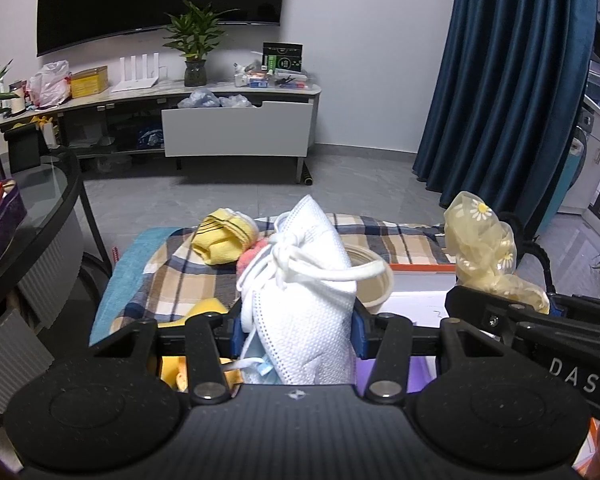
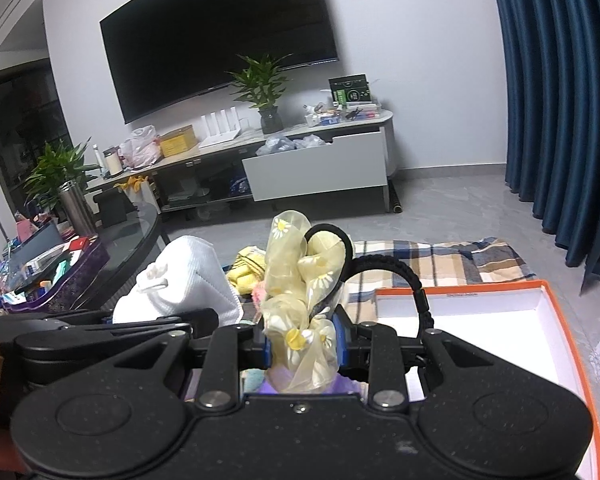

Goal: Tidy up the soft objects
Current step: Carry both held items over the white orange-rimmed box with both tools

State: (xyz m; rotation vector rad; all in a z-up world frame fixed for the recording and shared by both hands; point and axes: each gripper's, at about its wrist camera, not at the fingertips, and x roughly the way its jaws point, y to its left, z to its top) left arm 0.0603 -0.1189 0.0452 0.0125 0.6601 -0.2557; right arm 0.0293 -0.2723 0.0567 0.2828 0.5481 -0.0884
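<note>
My left gripper (image 1: 296,330) is shut on a bundle of white face masks (image 1: 304,296) with knotted ear loops; a pale blue mask pokes out underneath. The same masks (image 2: 180,280) show at the left of the right wrist view. My right gripper (image 2: 302,340) is shut on a sheer yellow daisy-print hair scrunchie (image 2: 300,280), from which a black hair band (image 2: 416,284) loops out. That scrunchie (image 1: 484,248) appears at the right of the left wrist view. Both grippers hover side by side over a plaid cloth (image 1: 180,276). Folded yellow striped socks (image 1: 224,238) lie on it.
An open white box with an orange rim (image 2: 556,320) lies low at the right. A beige round cup (image 1: 374,280) stands behind the masks. A glass table (image 1: 48,200) with a purple box is at the left. A TV cabinet (image 1: 236,128) and blue curtain (image 1: 500,80) stand behind.
</note>
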